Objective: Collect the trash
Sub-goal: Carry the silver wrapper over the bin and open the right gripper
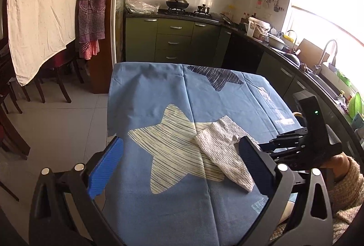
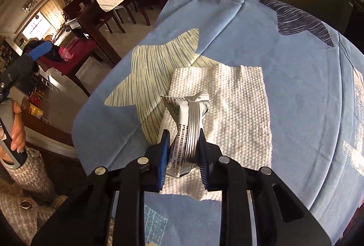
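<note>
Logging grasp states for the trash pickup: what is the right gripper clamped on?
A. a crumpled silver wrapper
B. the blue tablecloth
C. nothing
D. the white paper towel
A: the right gripper is shut on the crumpled silver wrapper, held above the white paper towel.

Table (image 1: pixel 159 91) draped in blue star-print cloth (image 2: pixel 295 86) | white paper towel (image 2: pixel 238 98) lies flat on the cloth, overlapping the pale star (image 1: pixel 173 150) | dark star (image 1: pixel 216 77) near the far edge
</note>
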